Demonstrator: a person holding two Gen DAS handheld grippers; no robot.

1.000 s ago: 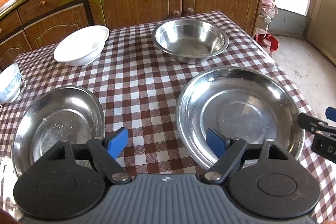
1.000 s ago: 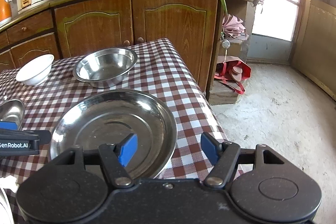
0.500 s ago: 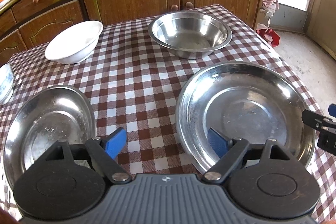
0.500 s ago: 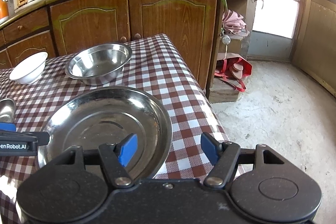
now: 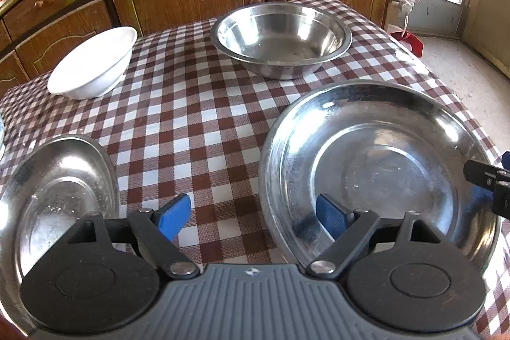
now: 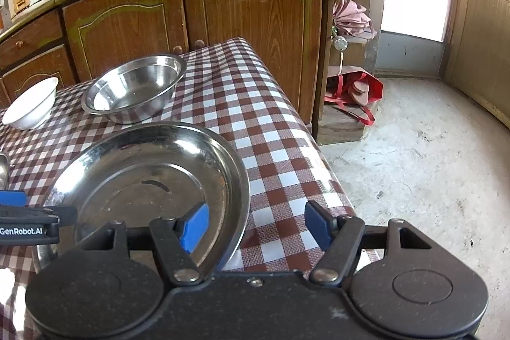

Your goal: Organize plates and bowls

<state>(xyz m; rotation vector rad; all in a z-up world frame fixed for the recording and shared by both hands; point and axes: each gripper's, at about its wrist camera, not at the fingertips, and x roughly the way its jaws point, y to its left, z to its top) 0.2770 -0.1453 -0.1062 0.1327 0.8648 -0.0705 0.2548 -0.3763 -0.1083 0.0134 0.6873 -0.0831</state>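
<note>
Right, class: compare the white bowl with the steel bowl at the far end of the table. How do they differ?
The white bowl is matte and opaque white; the steel bowl is shiny and reflective. The white bowl is smaller, the steel bowl wider with a flat, flared rim. Both stand upright, empty, on the checked tablecloth.

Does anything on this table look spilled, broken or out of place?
Nothing stands out. The white bowl, steel bowl and both steel plates sit upright and apart on the checked cloth; only faint specks mark the plates.
</note>
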